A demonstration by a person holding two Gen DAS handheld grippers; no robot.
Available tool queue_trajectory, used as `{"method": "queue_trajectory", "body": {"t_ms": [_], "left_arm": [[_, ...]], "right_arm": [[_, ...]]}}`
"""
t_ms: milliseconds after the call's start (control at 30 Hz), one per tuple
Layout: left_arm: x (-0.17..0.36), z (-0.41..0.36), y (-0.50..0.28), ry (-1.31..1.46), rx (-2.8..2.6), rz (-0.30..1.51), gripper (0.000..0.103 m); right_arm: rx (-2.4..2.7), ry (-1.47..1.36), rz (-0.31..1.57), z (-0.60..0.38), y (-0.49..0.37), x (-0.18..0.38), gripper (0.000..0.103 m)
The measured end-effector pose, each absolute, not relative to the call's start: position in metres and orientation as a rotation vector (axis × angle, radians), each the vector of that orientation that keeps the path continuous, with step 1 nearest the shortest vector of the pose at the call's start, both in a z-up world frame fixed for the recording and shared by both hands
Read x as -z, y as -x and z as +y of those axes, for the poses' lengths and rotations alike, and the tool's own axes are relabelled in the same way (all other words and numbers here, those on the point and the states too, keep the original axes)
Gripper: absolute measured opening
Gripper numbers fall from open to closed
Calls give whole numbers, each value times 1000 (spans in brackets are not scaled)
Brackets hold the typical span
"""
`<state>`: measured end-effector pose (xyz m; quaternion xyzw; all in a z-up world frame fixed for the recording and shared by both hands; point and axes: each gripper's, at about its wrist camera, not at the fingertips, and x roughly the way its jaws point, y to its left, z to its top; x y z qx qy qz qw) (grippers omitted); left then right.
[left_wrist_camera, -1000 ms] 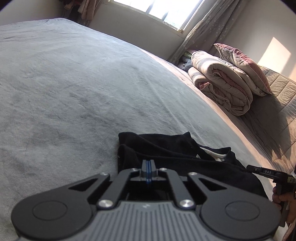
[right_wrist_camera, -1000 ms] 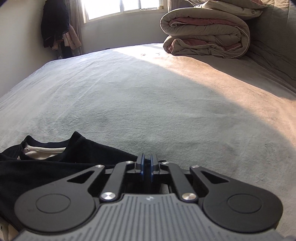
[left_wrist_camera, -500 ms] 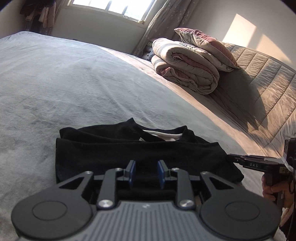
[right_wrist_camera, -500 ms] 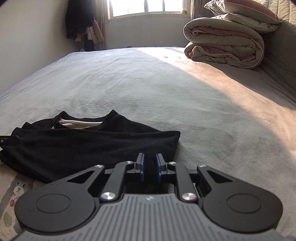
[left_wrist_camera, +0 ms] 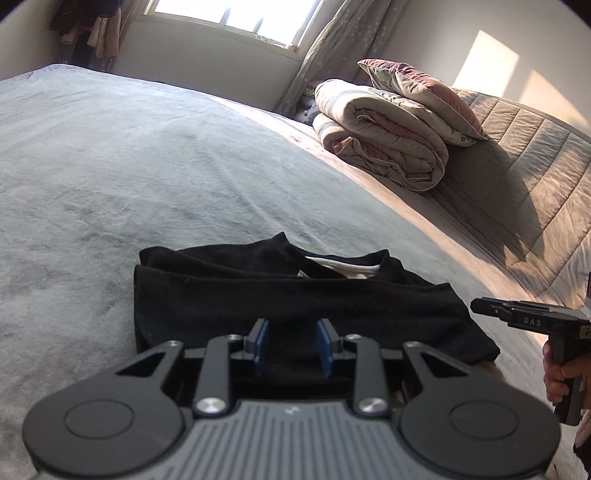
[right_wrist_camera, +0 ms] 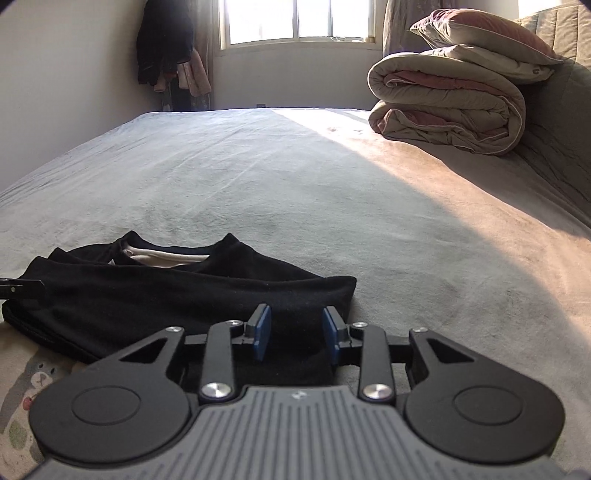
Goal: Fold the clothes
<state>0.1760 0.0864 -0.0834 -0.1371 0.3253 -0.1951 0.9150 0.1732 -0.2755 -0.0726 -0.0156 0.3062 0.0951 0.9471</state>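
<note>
Nearest, the left gripper [left_wrist_camera: 291, 345] is seen with its blue pads parted and nothing clamped between them. The right gripper [right_wrist_camera: 295, 338] is likewise released, its jaws opening, with only loose cloth below the gap. Both are held low over the near hem, apparently so the fold could be let down flat. Just beyond, the black shirt [left_wrist_camera: 295, 295] is laid folded on the grey bed cover [left_wrist_camera: 147, 166], collar away from the grippers. Farther off, a rolled duvet [right_wrist_camera: 454, 107] is stacked under a pillow [right_wrist_camera: 484, 33] beside the window [right_wrist_camera: 295, 18], well apart from the work.
</note>
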Motion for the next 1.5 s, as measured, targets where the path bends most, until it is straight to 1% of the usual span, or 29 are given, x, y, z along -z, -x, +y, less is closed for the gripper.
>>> {"method": "queue_trajectory", "body": {"t_ms": [33, 67, 133, 200, 300, 433, 567, 800, 833, 900, 1033, 1133, 1200, 1233, 1300, 1500], "left_arm": [[85, 87, -176, 280, 399, 674, 29], [87, 87, -175, 273, 399, 680, 29], [92, 87, -173, 257, 403, 687, 29], [96, 88, -171, 241, 414, 682, 29], [100, 89, -169, 224, 429, 675, 29], [93, 89, -165, 227, 426, 673, 30], [90, 91, -156, 232, 433, 673, 32], [85, 94, -142, 218, 419, 717, 32], [82, 93, -139, 210, 417, 721, 33], [76, 93, -130, 195, 418, 718, 36], [65, 97, -111, 213, 418, 740, 38], [58, 99, -96, 218, 402, 758, 41], [56, 102, -87, 231, 386, 782, 42], [55, 104, -83, 236, 380, 789, 43], [54, 107, -73, 235, 365, 800, 46], [55, 117, -46, 240, 325, 856, 47]], "right_arm": [[-205, 40, 627, -271, -177, 75, 23], [-217, 49, 632, -266, -180, 77, 15], [-217, 64, 647, -259, -187, 84, 13], [-174, 89, 671, -258, -195, 95, 7], [-158, 7, 692, -273, -203, 105, 6], [-133, 14, 689, -269, -194, 92, 7], [-163, 29, 672, -265, -167, 79, 8], [-131, -3, 753, -278, -145, 94, 7], [-130, -18, 752, -278, -143, 90, 7], [-135, -30, 742, -277, -135, 81, 19], [-146, -44, 763, -276, -121, 71, 21], [-156, -47, 795, -275, -106, 67, 22], [-161, -52, 815, -276, -95, 67, 29], [-163, -57, 819, -277, -89, 67, 31], [-166, -72, 826, -279, -78, 66, 31], [-173, -86, 865, -281, -46, 62, 37]]}}
